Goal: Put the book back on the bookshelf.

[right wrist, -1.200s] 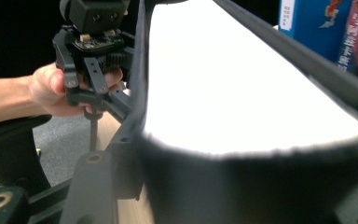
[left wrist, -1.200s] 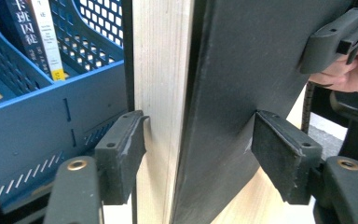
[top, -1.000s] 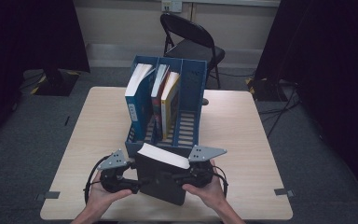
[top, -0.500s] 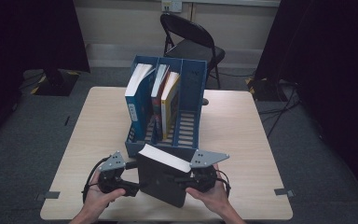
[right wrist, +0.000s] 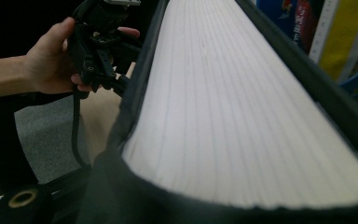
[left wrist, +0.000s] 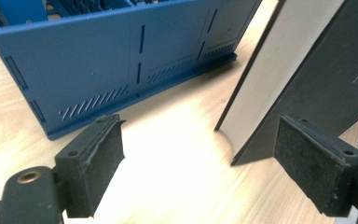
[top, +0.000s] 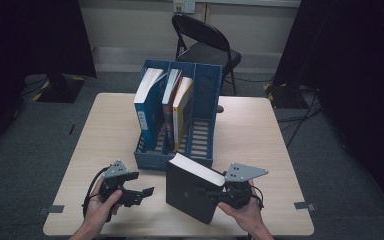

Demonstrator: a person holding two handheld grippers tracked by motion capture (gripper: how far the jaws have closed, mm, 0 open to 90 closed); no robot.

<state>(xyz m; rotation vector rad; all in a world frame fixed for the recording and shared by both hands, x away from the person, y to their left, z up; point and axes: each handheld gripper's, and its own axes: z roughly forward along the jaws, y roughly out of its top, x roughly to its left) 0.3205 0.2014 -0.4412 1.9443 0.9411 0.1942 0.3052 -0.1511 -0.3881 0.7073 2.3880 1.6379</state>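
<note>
A thick black book (top: 192,192) stands tilted on its lower corner at the table's front, white page edge (right wrist: 223,93) up. My right gripper (top: 211,193) is shut on its right side; its jaws have just been closing onto the covers. My left gripper (top: 146,193) is open a little to the book's left and touches nothing; its jaws have just been opening. In the left gripper view the pads (left wrist: 93,168) stand wide over bare wood, with the book (left wrist: 307,70) just beyond the right pad. The right gripper view shows the left gripper (right wrist: 102,42) in a hand past the book.
A blue file holder (top: 180,162) with three slots stands mid-table right behind the book; its wall (left wrist: 121,60) is close ahead of the left gripper. It holds a blue book (top: 147,110) and two more (top: 177,105). A folding chair (top: 205,45) stands beyond the table (top: 260,130).
The left gripper has let go of the black book and drawn back to the left. The right gripper has carried the book slightly right and now holds it alone.
</note>
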